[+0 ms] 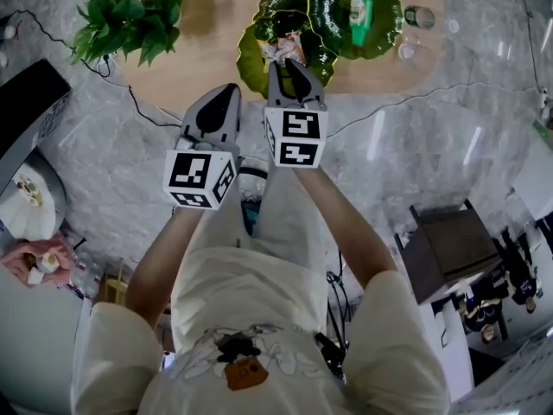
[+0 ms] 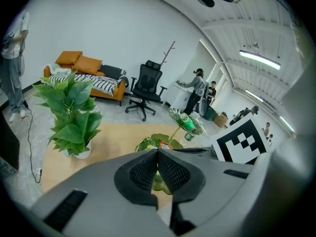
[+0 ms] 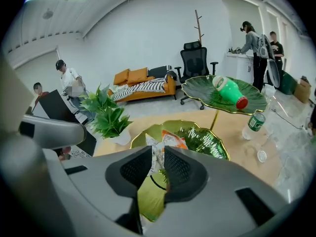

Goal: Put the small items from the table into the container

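An orange-and-white snack packet (image 3: 163,141) stands between the jaws of my right gripper (image 3: 158,154), over the lower green leaf-shaped dish (image 3: 202,139). The jaws are a little apart and do not press on it, so this gripper is open. In the head view the packet (image 1: 283,48) shows just beyond the right gripper (image 1: 285,60), above the dish (image 1: 249,59). My left gripper (image 1: 228,93) hangs beside it near the table's front edge, shut with nothing in it. In the left gripper view its pads (image 2: 158,154) meet at the tips.
A raised upper green dish (image 1: 333,7) carries a green bottle (image 1: 359,15). A clear water bottle (image 1: 421,17) and its cap (image 1: 406,52) lie to the right on the wooden table (image 1: 190,50). A potted plant (image 1: 130,15) stands at the left. A cable crosses the marble floor.
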Demonstrator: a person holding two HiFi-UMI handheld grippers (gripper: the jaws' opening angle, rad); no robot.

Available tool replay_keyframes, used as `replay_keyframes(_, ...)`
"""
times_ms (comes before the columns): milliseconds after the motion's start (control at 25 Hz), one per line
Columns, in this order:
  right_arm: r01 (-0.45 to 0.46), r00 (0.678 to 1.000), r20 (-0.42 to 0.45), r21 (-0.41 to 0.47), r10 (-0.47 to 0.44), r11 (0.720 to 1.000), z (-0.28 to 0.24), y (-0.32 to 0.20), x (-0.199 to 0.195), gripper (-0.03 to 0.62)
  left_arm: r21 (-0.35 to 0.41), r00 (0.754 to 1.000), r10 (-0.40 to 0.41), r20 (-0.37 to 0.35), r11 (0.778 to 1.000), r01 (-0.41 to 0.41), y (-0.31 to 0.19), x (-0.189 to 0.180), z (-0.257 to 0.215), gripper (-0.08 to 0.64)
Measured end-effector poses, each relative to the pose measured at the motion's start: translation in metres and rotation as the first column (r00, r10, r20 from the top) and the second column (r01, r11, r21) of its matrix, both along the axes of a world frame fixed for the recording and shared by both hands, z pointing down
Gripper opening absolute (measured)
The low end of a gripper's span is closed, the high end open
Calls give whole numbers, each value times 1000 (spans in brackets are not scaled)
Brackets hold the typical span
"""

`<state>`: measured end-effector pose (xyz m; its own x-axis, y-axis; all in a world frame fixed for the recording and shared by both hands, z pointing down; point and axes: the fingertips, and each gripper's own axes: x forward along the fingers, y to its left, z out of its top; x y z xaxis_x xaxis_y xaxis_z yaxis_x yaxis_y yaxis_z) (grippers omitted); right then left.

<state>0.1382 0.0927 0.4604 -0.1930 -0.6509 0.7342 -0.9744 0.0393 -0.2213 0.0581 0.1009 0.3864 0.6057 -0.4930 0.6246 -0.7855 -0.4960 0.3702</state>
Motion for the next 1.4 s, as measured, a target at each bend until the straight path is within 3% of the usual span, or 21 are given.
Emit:
replay_keyframes(760,7,1000,3,86,-7,996,-72,-15,1,46,60,1000,9,11,998,-10,-18,0,-57,8)
replay_keyframes(1400,34,997,56,212,-46,977,-198,-18,-5,23,125,999,26,-34,992,-21,-16,13,-142,8)
